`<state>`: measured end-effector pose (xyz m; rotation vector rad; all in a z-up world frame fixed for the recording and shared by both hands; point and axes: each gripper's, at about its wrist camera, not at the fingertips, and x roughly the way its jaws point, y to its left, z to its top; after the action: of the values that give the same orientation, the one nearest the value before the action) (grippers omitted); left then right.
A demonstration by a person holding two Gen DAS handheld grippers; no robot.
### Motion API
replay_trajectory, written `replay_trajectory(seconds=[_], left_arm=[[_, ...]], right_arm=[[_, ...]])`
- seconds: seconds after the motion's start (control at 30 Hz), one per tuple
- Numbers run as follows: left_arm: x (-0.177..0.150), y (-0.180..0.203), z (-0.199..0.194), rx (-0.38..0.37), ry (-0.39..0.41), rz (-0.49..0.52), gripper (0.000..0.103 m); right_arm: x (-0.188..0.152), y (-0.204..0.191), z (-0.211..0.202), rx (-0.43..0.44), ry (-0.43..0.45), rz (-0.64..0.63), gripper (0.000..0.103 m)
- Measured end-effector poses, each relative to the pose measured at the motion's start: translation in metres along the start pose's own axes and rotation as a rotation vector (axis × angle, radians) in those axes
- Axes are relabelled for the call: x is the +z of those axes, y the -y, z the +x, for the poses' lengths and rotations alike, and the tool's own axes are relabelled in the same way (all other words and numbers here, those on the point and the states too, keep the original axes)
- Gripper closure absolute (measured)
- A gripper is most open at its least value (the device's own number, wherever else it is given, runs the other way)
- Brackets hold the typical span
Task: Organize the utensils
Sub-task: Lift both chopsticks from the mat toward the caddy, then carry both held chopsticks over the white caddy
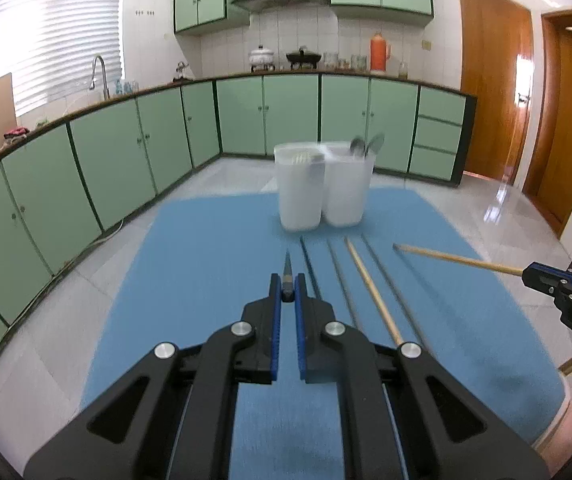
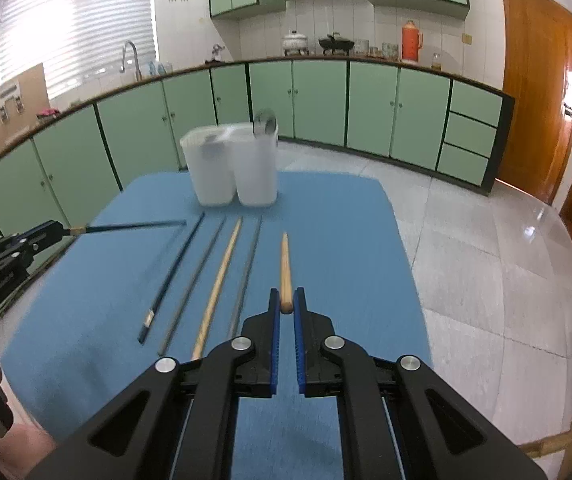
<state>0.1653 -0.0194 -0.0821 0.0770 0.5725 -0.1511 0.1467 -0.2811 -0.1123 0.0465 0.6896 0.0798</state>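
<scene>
**Two chopsticks aloft, both pinched at the very end**

The dark chopstick (image 1: pixel 287 268) sits clamped in the left gripper (image 1: pixel 287 294); the wooden chopstick (image 2: pixel 284 268) is clamped in the right gripper (image 2: pixel 284 304), both above the blue mat (image 2: pixel 346 220). Slim, smooth, tapered rods could pivot or slip. Four more lie before the frosted plastic containers (image 2: pixel 233 172).

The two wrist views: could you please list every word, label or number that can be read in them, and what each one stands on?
"DAS" on the right gripper, on the side of its black body at the frame edge; any further letters are cut off.
Embossed lettering on the left gripper, on its black body: too blurred to read.
Marks on the cardboard panel by the window: too small to read.
Nothing else legible.
</scene>
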Motion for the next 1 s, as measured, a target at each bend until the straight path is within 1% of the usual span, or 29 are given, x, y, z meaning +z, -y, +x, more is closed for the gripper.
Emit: replay_trajectory(seconds=[0.13, 0.27, 0.4, 0.67, 0.83, 1.0], left_arm=[[0.022, 0.0, -0.006, -0.011, 0.05, 0.003, 0.097], [0.042, -0.002, -0.007, -0.043, 0.074, -0.012, 0.097], [0.063, -0.006, -0.005, -0.06, 0.095, -0.027, 0.097], [0.085, -0.011, 0.001, -0.102, 0.095, -0.051, 0.097], [0.099, -0.015, 0.008, -0.11, 0.096, -0.054, 0.097], [0.11, -0.019, 0.008, -0.114, 0.114, -0.057, 0.097]], right_arm=[[0.021, 0.005, -0.009, 0.018, 0.043, 0.003, 0.096], [0.043, 0.008, -0.013, 0.041, 0.075, 0.003, 0.096], [0.064, 0.009, -0.016, 0.066, 0.099, -0.002, 0.096], [0.103, 0.0, -0.006, 0.103, 0.111, -0.04, 0.096], [0.118, -0.002, 0.001, 0.124, 0.109, -0.05, 0.096], [0.13, -0.003, 0.002, 0.136, 0.119, -0.066, 0.096]])
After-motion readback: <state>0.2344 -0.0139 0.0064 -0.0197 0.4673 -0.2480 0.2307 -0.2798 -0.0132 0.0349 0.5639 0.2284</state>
